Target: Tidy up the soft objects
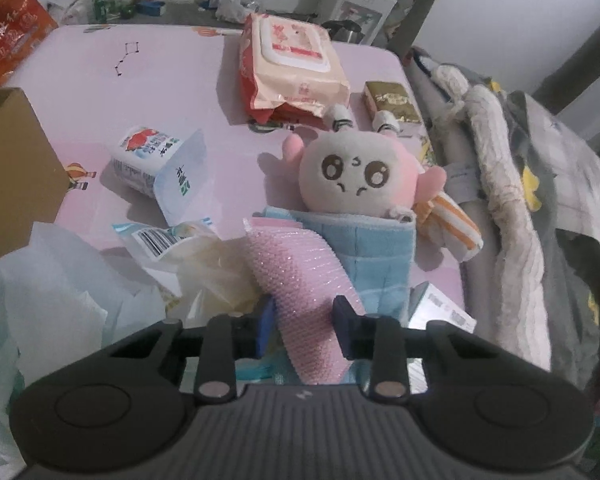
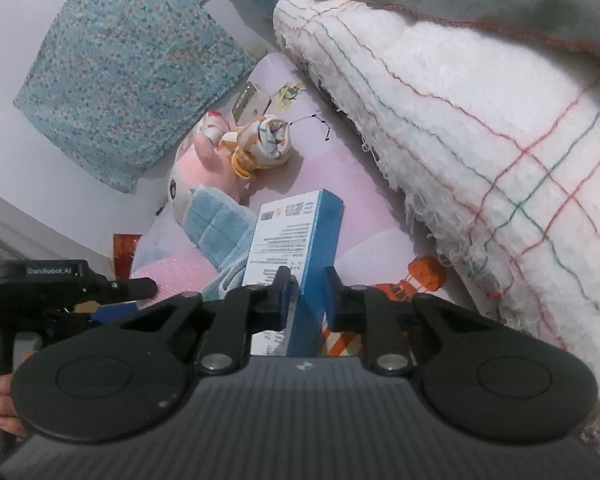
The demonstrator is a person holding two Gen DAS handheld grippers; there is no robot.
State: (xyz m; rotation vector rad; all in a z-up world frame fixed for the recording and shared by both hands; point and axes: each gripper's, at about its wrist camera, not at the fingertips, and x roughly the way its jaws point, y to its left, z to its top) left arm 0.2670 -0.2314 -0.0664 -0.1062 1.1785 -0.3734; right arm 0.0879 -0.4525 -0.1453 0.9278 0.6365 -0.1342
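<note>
Pink scrubbing cloth point(image 1: 300, 280) lies lengthwise, running away between left hand-held gripper point(image 1: 304, 328) pads.

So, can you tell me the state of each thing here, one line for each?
Left claw: shut on the pink cloth.
Right claw: shut on the blue box, held on edge.
Plush toy: lying down, body wrapped in the blue towel.
Wet wipes pack: lid closed.
Milk carton: on its side.
</note>
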